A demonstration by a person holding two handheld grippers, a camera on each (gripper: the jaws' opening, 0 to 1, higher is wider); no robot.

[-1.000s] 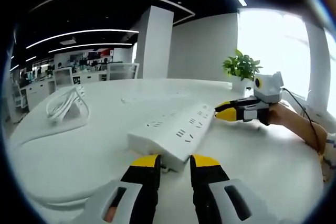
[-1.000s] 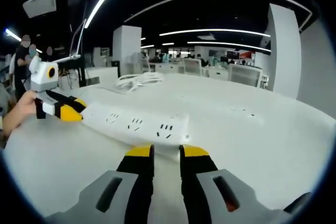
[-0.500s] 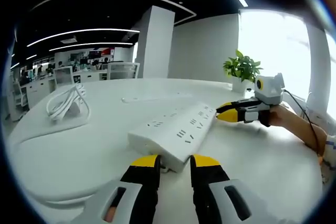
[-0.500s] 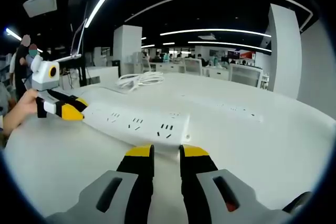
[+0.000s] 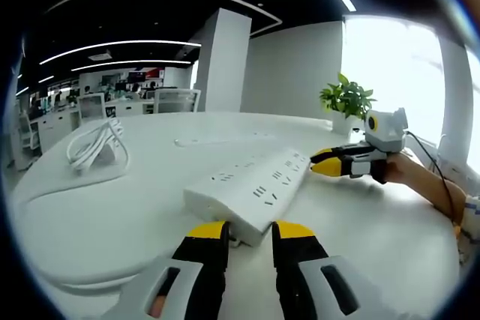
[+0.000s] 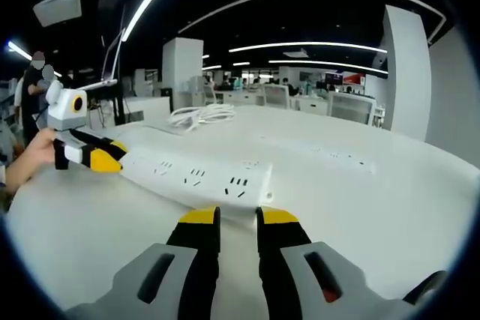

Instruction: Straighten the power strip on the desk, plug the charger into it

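flanking power strip [image 5: 251,191], grippers [image 5: 250,231] [image 6: 238,219], contact unclear

White power strip [image 5: 250,191] is lying flat on the white desk [image 5: 112,215], socket face up, several groups of outlet slots showing along its top. In the left gripper view its long body is running diagonally from the near end by the bottom centre up toward the right. In the right gripper view the strip [image 6: 196,177] is stretching leftward across the desk [image 6: 360,207]. A white coiled cable [image 5: 94,145] is sitting well apart from it, farther back on the desk.
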